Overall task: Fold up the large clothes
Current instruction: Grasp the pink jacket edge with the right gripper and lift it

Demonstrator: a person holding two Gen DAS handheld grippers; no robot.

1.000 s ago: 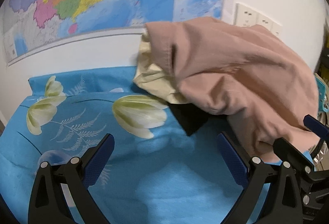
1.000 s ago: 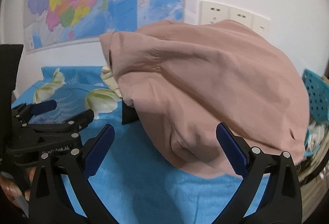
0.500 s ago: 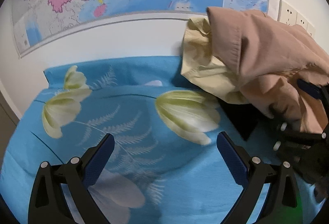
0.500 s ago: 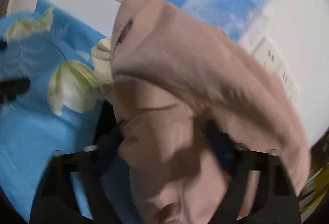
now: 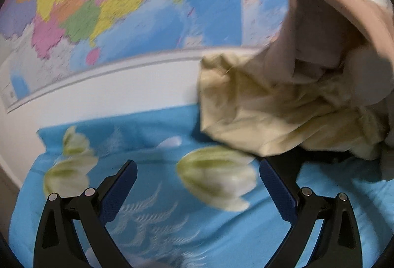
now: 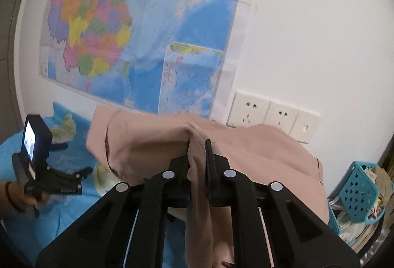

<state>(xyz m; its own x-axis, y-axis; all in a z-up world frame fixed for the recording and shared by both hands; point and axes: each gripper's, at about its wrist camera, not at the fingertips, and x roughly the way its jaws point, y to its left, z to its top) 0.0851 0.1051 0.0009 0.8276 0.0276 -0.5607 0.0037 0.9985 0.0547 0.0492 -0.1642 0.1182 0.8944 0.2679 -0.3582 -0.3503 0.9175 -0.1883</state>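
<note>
Right gripper (image 6: pixel 197 145): lower centre of the right wrist view; its black fingers (image 6: pixel 208 157) are pressed together on a fold of the pink garment (image 6: pixel 152 142), which bunches up between them.
Pink garment: drapes away from the pinch to the left and right across the middle of the right wrist view; in the left wrist view it hangs blurred at the upper right of the frame (image 5: pixel 344 29).
Left gripper (image 5: pixel 198 169): bottom of the left wrist view; its blue-padded fingers (image 5: pixel 123 184) are spread wide with nothing between them, over the bed sheet (image 5: pixel 152 226). In the right wrist view it sits at the left edge (image 6: pixel 49 169), held by a hand (image 6: pixel 32 196).
Cream garment (image 5: pixel 258 108): crumpled at centre right of the left wrist view, below the pink one, resting on the sheet.
Bed sheet: bright blue with pale tulips and white fern sprigs.
Map (image 6: pixel 138 29): coloured wall map, upper left of the right wrist view; its lettering is too small to read.
Wall sockets (image 6: pixel 268 115): white row at centre right, just above the pink fabric.
Basket (image 6: pixel 357 191): turquoise, perforated, lower right edge, with fabric in it.
Writing: no brand or label can be read.
</note>
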